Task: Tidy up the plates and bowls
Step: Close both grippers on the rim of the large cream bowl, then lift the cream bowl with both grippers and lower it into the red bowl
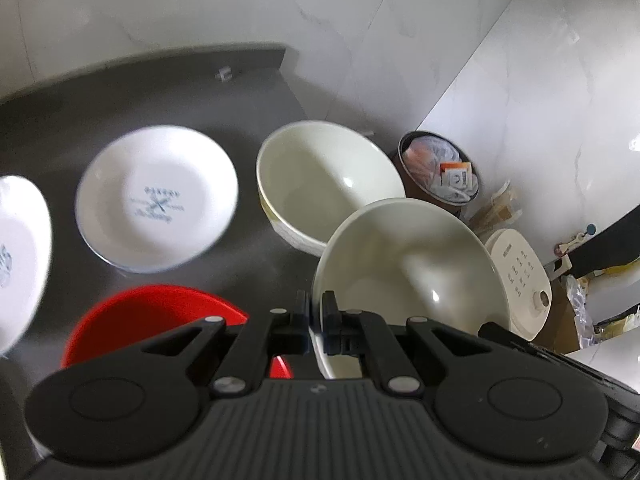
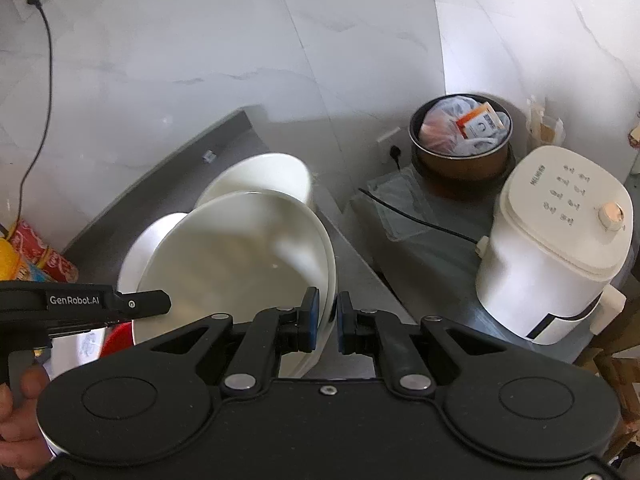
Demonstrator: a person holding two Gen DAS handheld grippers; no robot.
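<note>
My left gripper is shut on the near rim of a cream bowl, which it holds tilted above the grey counter. A second cream bowl stands just behind it. In the right wrist view the same held bowl fills the middle, and my right gripper is shut on its right rim. The left gripper reaches in from the left, on the bowl's left rim. A white plate with blue print, another plate and a red bowl lie to the left.
The counter ends at the right, with a lower surface beyond it. There stand a white rice cooker and a brown pot stuffed with bags. A black cable crosses that surface. Snack packets sit at the far left. Tiled walls close the back.
</note>
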